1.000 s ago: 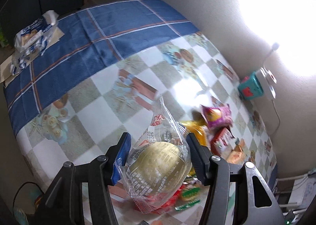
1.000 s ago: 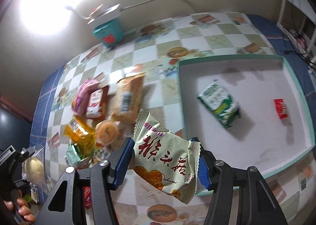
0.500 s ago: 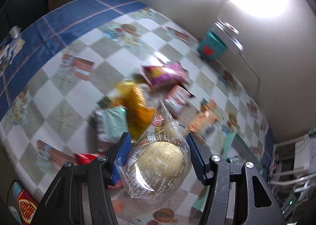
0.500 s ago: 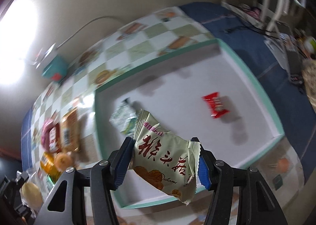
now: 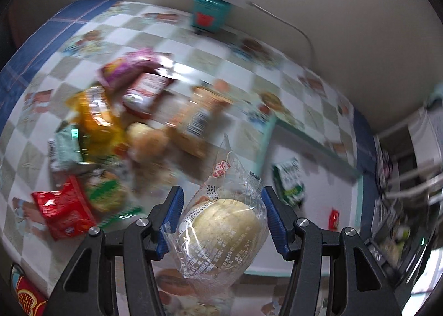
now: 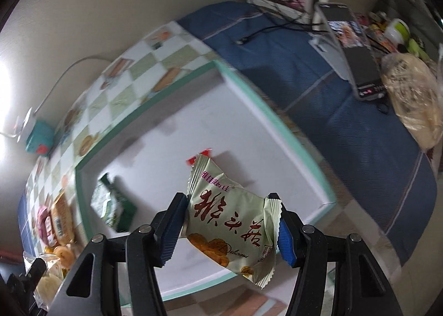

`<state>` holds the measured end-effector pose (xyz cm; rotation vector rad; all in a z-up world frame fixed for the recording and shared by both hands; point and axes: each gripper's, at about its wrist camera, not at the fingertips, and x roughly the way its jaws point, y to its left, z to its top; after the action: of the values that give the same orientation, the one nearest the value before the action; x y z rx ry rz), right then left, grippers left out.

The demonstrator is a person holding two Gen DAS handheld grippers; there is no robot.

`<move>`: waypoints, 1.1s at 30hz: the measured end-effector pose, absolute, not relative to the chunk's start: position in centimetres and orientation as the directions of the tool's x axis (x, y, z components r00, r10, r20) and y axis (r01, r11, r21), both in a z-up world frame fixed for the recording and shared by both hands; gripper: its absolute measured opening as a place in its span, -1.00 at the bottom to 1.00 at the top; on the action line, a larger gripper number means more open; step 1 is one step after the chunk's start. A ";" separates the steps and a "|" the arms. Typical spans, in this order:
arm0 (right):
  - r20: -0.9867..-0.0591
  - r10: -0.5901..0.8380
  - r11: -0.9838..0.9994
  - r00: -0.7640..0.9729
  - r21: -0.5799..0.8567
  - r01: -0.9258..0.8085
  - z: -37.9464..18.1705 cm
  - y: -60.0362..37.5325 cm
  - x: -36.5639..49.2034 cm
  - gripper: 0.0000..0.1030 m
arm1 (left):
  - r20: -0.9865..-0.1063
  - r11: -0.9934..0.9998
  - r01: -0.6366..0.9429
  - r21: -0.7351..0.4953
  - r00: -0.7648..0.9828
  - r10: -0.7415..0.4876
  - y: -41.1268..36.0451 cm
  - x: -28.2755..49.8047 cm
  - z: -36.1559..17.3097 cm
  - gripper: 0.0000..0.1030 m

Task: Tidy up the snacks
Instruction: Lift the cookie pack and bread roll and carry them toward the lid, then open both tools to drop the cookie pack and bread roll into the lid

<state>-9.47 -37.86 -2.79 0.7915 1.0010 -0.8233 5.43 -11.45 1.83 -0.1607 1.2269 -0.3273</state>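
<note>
A: Where's the tray (image 6: pixel 304 155)?
B: Directly beneath the right gripper (image 6: pixel 231 228), which is clamped on the green packet (image 6: pixel 229 221). The left gripper (image 5: pixel 221 221), clamped on the clear-wrapped bun (image 5: pixel 224 227), hangs by the tray's near-left corner.
A: Nearer?
B: The right, I'd judge.

In the left wrist view, a loose pile of snack packets (image 5: pixel 110 133) lies on the table (image 5: pixel 30 155) at about ten o'clock from the bun packet (image 5: pixel 221 221) between the left gripper (image 5: pixel 221 221) fingers. The tray (image 5: pixel 357 205) sits at three o'clock, with two packets inside it. A small box (image 5: pixel 207 14) stands at twelve o'clock by the wall. In the right wrist view, the tray (image 6: pixel 290 138) lies under the held packet (image 6: pixel 229 221), the pile at eight o'clock.
</note>
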 end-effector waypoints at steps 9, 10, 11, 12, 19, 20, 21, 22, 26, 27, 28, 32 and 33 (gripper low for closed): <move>-0.938 -0.229 0.405 0.262 0.153 0.901 -3.8 -40.1 -11.8 0.23 | -0.915 0.900 0.348 -0.261 0.208 -0.346 -19.2 1.7 -0.9 0.16; -0.938 -0.228 0.405 0.259 0.151 0.902 -3.9 -40.2 -11.8 0.23 | -0.915 0.894 0.365 -0.262 0.199 -0.350 -20.0 1.4 -1.2 0.16; -0.940 -0.226 0.405 0.256 0.148 0.902 -4.0 -40.3 -11.8 0.23 | -0.917 0.887 0.382 -0.260 0.189 -0.351 -20.8 1.0 -1.6 0.16; -0.941 -0.225 0.405 0.254 0.147 0.902 -4.1 -40.2 -11.8 0.24 | -0.919 0.881 0.396 -0.257 0.181 -0.350 -21.3 0.8 -1.9 0.16; -0.946 -0.197 0.401 0.258 0.163 0.902 -4.8 -40.3 -11.8 0.25 | -0.922 0.850 0.457 -0.263 0.141 -0.361 -23.8 -0.3 -3.4 0.17; -0.946 -0.195 0.403 0.258 0.163 0.901 -4.8 -40.3 -11.7 0.25 | -0.921 0.847 0.461 -0.266 0.137 -0.364 -23.9 -0.3 -3.5 0.17; -0.946 -0.195 0.405 0.258 0.162 0.900 -4.8 -40.4 -11.6 0.25 | -0.920 0.843 0.465 -0.269 0.133 -0.368 -24.0 -0.4 -3.6 0.19; -0.946 -0.195 0.406 0.259 0.162 0.899 -4.8 -40.3 -11.6 0.26 | -0.919 0.840 0.469 -0.274 0.129 -0.372 -24.1 -0.4 -3.6 0.21; -0.944 -0.194 0.415 0.267 0.167 0.894 -4.8 -40.3 -11.3 0.29 | -0.910 0.831 0.479 -0.283 0.139 -0.390 -24.1 -0.2 -3.1 0.37; -0.943 -0.195 0.418 0.270 0.169 0.893 -4.7 -40.3 -11.3 0.29 | -0.908 0.827 0.481 -0.290 0.136 -0.397 -24.2 -0.1 -3.0 0.38; -0.943 -0.193 0.417 0.273 0.173 0.892 -4.6 -40.3 -11.3 0.29 | -0.907 0.827 0.479 -0.292 0.135 -0.399 -24.1 -0.1 -2.9 0.38; -0.940 -0.196 0.417 0.277 0.176 0.892 -4.3 -40.1 -11.4 0.30 | -0.908 0.837 0.464 -0.290 0.144 -0.394 -23.5 0.5 -2.2 0.39; -0.940 -0.198 0.420 0.278 0.175 0.890 -4.2 -40.1 -11.3 0.30 | -0.907 0.839 0.461 -0.289 0.149 -0.394 -23.3 0.7 -2.1 0.40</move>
<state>-11.33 -40.14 -4.19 0.8356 1.0240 -0.8569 0.66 -23.32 -2.09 0.0619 1.2823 -0.6146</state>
